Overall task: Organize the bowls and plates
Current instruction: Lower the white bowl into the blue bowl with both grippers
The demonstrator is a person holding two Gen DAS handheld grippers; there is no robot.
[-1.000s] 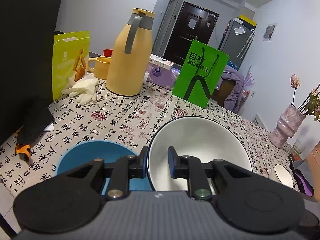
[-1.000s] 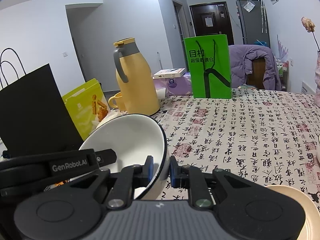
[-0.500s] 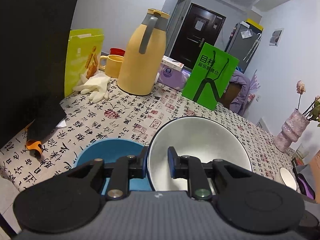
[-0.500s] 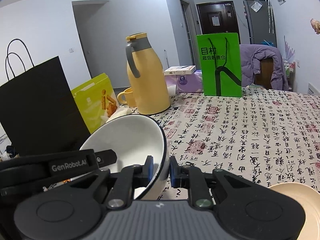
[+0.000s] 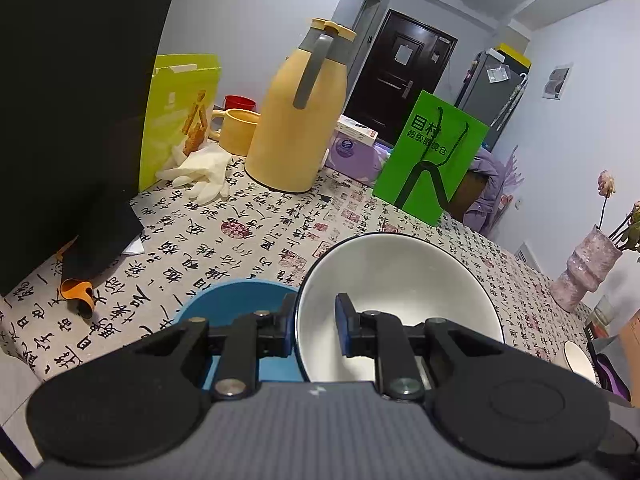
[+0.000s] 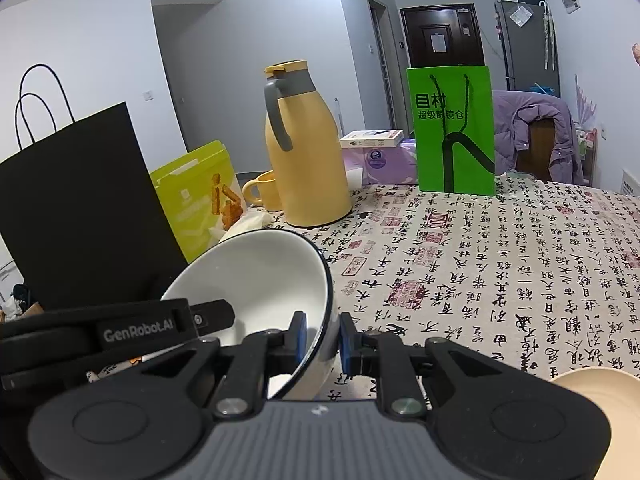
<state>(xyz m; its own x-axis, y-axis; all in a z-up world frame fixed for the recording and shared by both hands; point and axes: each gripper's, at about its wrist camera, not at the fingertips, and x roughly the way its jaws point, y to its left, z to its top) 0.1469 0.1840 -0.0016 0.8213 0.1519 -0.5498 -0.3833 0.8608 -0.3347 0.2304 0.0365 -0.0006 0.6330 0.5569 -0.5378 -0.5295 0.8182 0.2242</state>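
A: Okay, quick pass. Both grippers clamped on the same white bowl point(image 5: 400, 292): left hand-held gripper point(image 5: 314, 330) pinches the near rim, one pad inside and one outside, and right hand-held gripper point(image 6: 322, 338) pinches the opposite rim the same way. Bowl is off the table point(image 6: 520, 260), tilted in the right view.

B: What changed?

A: Versus a second back, the black bag point(image 5: 68, 100) and yellow thermos point(image 5: 298, 120) sit bigger and closer in both views, and the blue bowl point(image 5: 236, 304) just left of the left gripper's fingers has slid more underneath. Grip is unchanged. So the white bowl is being carried toward the blue one; my read is that nesting comes next, not yet done.

B: Counts?

A: White bowl held: one. Blue bowl: one. Cream plate point(image 6: 592, 384) at lower right of the right gripper: one, only partly in frame. Small white dish point(image 5: 576, 360) far right of the left gripper: one, and I can't tell if it's a plate or a bowl. Mugs behind the thermos: two, yellow and red.
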